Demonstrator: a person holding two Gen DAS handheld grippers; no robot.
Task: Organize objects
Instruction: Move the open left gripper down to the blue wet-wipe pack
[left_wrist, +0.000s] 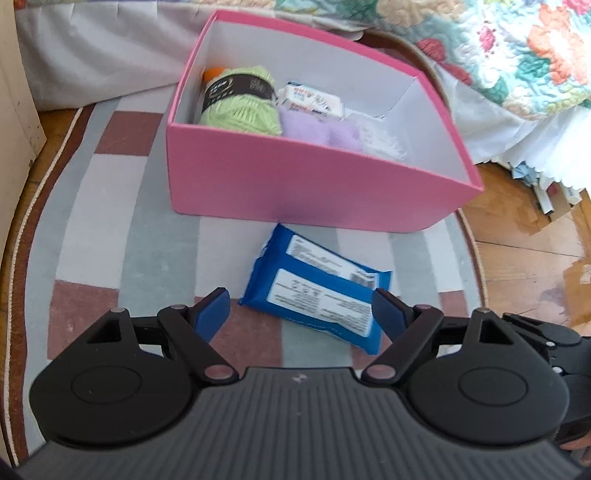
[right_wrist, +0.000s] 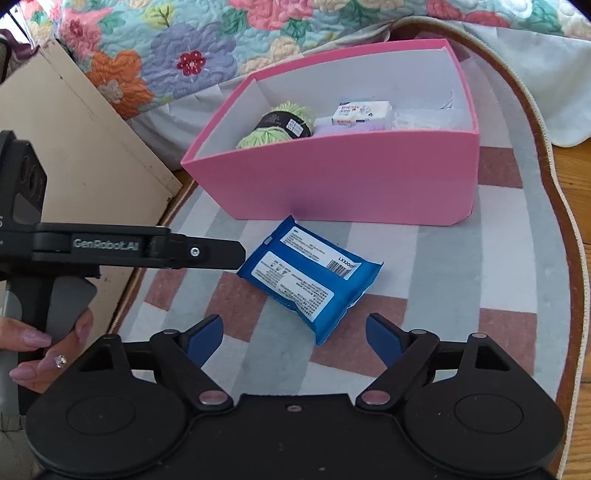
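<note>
Blue wipes pack (left_wrist: 314, 295) flat on checked rug (left_wrist: 110, 240), just in front of pink box (left_wrist: 295, 184). Yarn (left_wrist: 240, 107), small packets inside box. Left gripper (left_wrist: 301, 314) jaws apart, straddling pack's near end, pads not pressing. Right gripper (right_wrist: 295, 338) jaws apart, empty, nearer than pack.

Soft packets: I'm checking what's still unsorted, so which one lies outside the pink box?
The blue plastic packet, on the striped rug; the white packet is inside.

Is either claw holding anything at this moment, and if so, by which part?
Nothing is held. The left claw and right claw are both open; the blue packet lies on the rug, ungripped.
</note>
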